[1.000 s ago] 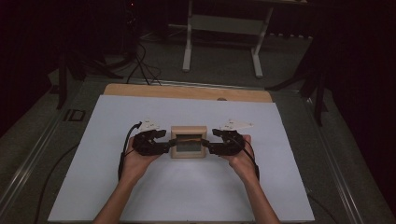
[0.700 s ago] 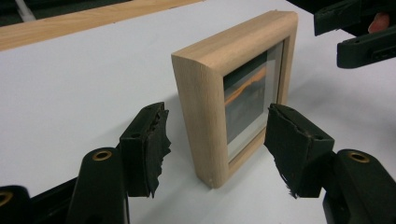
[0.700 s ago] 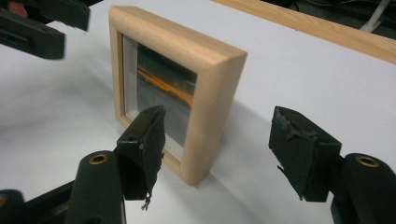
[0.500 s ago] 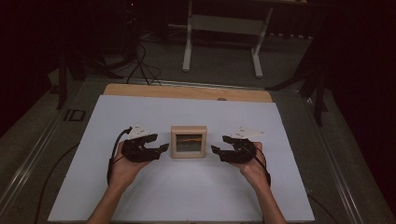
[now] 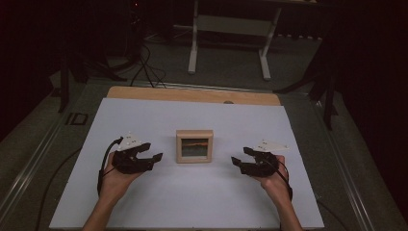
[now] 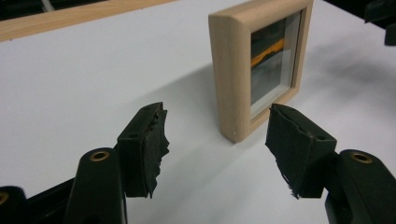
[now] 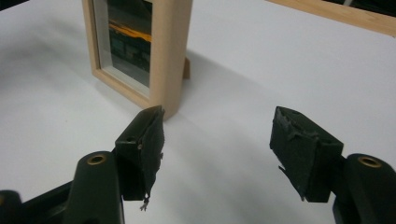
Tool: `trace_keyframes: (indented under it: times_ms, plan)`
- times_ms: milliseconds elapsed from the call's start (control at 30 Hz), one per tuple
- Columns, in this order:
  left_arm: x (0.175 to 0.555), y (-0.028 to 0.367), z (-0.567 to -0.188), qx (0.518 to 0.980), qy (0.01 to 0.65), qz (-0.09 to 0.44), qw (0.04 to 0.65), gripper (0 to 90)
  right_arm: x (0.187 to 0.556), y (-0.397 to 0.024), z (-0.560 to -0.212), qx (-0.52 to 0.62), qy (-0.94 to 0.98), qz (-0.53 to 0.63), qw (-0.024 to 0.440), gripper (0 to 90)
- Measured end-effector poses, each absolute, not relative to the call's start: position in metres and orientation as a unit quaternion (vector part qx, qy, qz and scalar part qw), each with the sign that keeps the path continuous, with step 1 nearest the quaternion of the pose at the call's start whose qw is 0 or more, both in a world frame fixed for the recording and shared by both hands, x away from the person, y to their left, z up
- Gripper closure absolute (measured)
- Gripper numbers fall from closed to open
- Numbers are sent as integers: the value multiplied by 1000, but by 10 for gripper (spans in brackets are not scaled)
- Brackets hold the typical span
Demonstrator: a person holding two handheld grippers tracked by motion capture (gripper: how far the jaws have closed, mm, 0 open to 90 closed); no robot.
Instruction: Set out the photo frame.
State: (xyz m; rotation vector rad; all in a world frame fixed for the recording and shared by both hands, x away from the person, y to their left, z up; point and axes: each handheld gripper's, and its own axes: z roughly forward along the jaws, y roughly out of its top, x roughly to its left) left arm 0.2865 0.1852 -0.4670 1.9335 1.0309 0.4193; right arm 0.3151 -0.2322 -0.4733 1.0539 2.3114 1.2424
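Frame (image 5: 194, 146) upright mid-desk on the white sheet (image 5: 192, 202), glass facing the near side (dark print with an orange streak inside). I see the left gripper (image 5: 149, 153) just left of it, fingers (image 6: 142, 147) spread wide, holding nothing. Right gripper (image 5: 240, 161) sits right of the frame, a bit farther off, fingers (image 7: 140, 149) equally wide and empty. Neither touches the frame.
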Motion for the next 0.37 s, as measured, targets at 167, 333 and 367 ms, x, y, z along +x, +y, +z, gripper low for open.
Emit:
trace_keyframes:
  times_ms: [167, 333, 367]
  plan:
    - [279, 195, -472, 778, 420, 174, 433, 374, 312, -241, -475, 375, 804, 433, 160, 344]
    - [273, 205, -478, 773, 433, 173, 430, 374, 308, -249, -478, 383, 798, 437, 162, 344]
    - [272, 207, -480, 773, 434, 173, 429, 374, 307, -250, -480, 384, 797, 437, 163, 344]
